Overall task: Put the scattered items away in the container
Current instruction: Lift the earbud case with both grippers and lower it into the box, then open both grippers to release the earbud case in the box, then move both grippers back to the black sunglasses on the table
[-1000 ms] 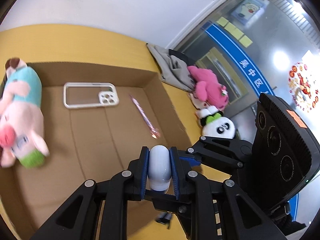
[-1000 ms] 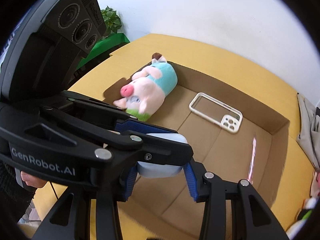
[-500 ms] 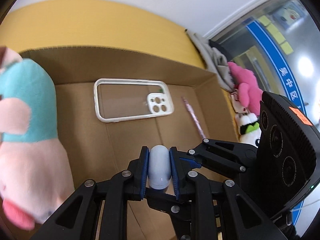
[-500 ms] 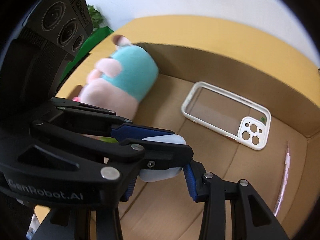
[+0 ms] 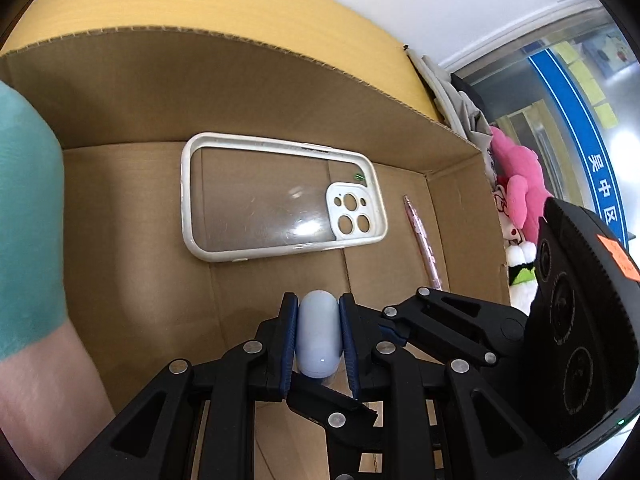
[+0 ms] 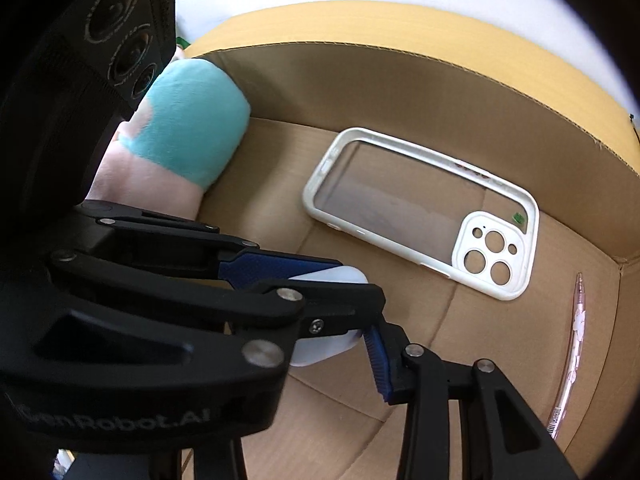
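Left wrist view is looking down into the cardboard box, where the left hand-held gripper is pinching a pale blue rounded case narrowly between its blue pads, low over the box floor. Beyond the case, the white-rimmed phone cover is lying flat on the box floor, and the pink pen is lying just beside the cover, toward the box's right wall. A pink-and-teal plush is filling the box's left side. Outside that right wall, a pink plush is sitting on the yellow bench.

Right wrist view is showing the right hand-held gripper spanning the same case across its wider side, though I cannot tell whether its pads are pressing. Phone cover, pen and plush are lying inside the box.
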Action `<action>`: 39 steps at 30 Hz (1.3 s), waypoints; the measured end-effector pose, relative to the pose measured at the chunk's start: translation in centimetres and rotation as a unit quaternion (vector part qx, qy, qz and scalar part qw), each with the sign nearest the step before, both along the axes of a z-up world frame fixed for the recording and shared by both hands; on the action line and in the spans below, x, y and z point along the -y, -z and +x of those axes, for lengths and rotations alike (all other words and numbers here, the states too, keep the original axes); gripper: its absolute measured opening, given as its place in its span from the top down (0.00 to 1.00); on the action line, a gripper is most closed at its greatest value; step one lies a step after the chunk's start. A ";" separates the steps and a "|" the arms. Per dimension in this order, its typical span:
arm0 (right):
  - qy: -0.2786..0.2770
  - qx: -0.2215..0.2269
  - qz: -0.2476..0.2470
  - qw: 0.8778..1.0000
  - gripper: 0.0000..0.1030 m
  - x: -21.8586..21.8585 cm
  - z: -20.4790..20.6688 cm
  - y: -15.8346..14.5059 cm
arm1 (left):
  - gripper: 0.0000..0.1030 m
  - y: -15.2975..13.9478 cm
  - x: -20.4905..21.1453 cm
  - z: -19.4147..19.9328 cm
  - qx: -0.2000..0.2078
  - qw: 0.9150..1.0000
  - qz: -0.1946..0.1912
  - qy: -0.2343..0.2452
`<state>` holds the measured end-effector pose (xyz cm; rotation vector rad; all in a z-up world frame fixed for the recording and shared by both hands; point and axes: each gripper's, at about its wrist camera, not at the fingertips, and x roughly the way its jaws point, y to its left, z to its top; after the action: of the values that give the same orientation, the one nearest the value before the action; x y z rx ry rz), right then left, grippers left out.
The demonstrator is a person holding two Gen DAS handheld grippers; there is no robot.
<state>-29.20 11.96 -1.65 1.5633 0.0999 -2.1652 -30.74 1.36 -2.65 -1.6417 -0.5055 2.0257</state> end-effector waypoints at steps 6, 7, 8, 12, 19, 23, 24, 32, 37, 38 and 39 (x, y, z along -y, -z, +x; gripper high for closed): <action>0.002 -0.005 -0.004 1.000 0.63 0.1 0.1 0.2 | 0.79 0.3 0.0 -0.2 -0.008 1.000 -0.023 -0.006; 0.001 -0.006 -0.004 1.000 0.63 0.1 0.2 0.2 | 0.77 0.3 0.0 -0.2 -0.009 1.000 -0.027 -0.008; 0.000 -0.009 -0.005 1.000 0.63 0.1 0.3 0.2 | 0.77 0.3 0.0 -0.2 -0.011 0.999 -0.029 -0.008; 0.003 -0.014 -0.007 1.000 0.63 0.2 0.7 0.1 | 0.77 0.3 -0.1 -0.2 -0.013 0.999 -0.037 -0.010; 0.012 -0.026 -0.005 1.000 0.49 0.0 1.3 -0.5 | 0.47 -0.3 0.3 -0.1 -0.027 0.999 -0.039 -0.023; 0.017 -0.034 -0.004 0.999 0.44 -0.3 1.9 -1.2 | 0.45 -1.5 0.6 0.2 -0.043 0.998 -0.037 -0.032; 0.016 -0.036 -0.004 0.999 0.43 -0.4 2.1 -1.6 | 0.45 -1.9 0.7 0.4 -0.046 0.998 -0.037 -0.033; 0.005 -0.107 0.011 0.994 0.38 -2.0 9.2 -7.9 | 0.23 -8.2 1.9 6.5 -0.127 0.990 -0.047 -0.042; 0.006 -0.165 -0.005 0.986 0.30 -4.4 15.8 -13.4 | 0.04 -13.0 3.1 15.0 -0.205 0.975 -0.059 -0.060; 0.011 -0.176 -0.005 0.984 0.30 -5.2 16.9 -13.9 | 0.03 -13.5 3.2 16.5 -0.216 0.972 -0.062 -0.065; 0.015 -0.184 -0.005 0.983 0.30 -6.0 17.1 -14.2 | 0.02 -13.8 3.2 18.3 -0.227 0.969 -0.065 -0.068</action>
<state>-12.11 17.93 12.58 1.1483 0.1822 -2.4516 -12.42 -1.84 11.19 -1.1738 -0.3305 2.4862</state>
